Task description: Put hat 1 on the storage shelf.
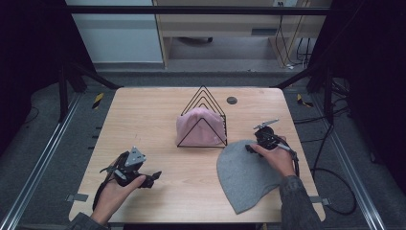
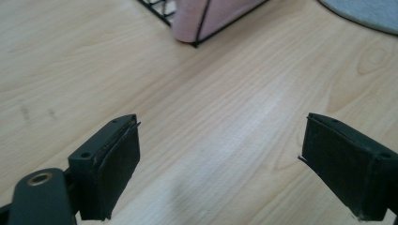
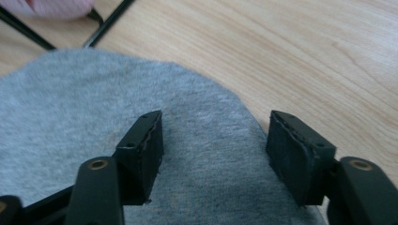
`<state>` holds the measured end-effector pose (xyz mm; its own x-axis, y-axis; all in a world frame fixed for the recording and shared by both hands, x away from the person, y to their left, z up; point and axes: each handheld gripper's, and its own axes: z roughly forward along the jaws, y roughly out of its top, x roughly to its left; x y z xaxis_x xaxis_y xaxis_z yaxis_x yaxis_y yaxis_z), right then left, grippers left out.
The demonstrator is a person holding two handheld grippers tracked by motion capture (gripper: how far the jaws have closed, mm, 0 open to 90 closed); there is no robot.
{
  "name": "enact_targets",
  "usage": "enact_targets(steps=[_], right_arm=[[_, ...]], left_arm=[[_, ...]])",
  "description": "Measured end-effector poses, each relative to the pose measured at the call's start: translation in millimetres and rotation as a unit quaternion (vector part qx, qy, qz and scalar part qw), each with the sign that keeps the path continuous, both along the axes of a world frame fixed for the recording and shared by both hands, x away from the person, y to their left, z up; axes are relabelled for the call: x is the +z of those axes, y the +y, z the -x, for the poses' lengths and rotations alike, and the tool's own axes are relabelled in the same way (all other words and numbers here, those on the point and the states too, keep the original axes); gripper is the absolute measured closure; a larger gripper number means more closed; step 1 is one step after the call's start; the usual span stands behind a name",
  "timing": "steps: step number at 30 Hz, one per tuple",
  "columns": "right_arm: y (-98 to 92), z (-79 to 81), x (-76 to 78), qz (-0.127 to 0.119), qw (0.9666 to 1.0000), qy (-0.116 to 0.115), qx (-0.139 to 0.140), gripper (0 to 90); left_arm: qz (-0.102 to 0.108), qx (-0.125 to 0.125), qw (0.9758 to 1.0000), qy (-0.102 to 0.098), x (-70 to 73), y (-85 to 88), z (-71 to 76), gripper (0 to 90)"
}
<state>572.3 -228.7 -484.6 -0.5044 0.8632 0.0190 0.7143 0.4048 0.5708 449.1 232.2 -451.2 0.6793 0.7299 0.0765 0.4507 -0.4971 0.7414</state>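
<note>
while the high view looks down on the wooden table, a grey beanie lies flat near its right front corner, and the right gripper rests over the hat's upper edge in the person's hand. behind it, a pink beanie sits inside a black wire rack at the table's middle. the left gripper is held low over bare wood near the front left, well apart from both hats.

from the left gripper view, the jaws stand spread wide with nothing between them, bare table below, the rack's corner and the pink beanie ahead.

from the right gripper view, the jaws are parted over the grey beanie, its fabric lying beneath and between them; the pads do not pinch it. the rack's wire shows at the top left.
</note>
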Motion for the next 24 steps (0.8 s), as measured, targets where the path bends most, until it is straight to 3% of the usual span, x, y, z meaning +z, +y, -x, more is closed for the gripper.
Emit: enact_targets(steps=[3,5,6,10,11,15,17,21,24], right_arm=[[0.7,0.4,0.4,0.006,1.0,-0.003,0.002,41.8],[-0.2,1.6,1.5,0.008,0.9999,-0.001,0.01,51.6],[-0.2,1.6,1.5,0.008,0.9999,-0.001,0.01,51.6],[-1.7,6.1,3.3,0.005,0.9997,0.004,0.022,72.9],[-2.7,9.6,3.3,-0.004,0.9995,0.005,0.03,82.0],[-3.8,16.2,4.8,-0.014,0.9992,0.003,0.038,85.0],[-3.5,22.2,9.4,-0.018,0.9991,0.005,0.039,85.4],[-0.9,37.6,24.0,-0.034,0.9978,-0.019,0.054,85.6],[3.4,47.7,35.7,-0.039,0.996,-0.037,0.071,85.7]], left_arm=[[0.015,0.02,0.9997,-0.001,1.7,6.3,-2.3,11.5],[0.013,0.025,0.9996,0.002,0.3,8.3,-4.7,11.6],[0.013,0.027,0.9996,0.003,-0.6,8.7,-5.8,11.6],[0.007,0.027,0.9996,0.001,-1.6,7.9,-8.2,11.8],[0.006,0.027,0.9996,-0.001,-2.1,7.7,-8.6,11.7],[0.013,0.025,0.9996,0.004,-3.2,9.5,-10.9,11.7],[0.028,0.024,0.9993,0.009,-3.7,13.1,-12.7,11.1],[0.05,0.017,0.9984,0.02,-5.0,19.3,-14.9,9.6],[0.112,0.006,0.9926,0.045,-6.1,22.9,-17.2,9.4]])
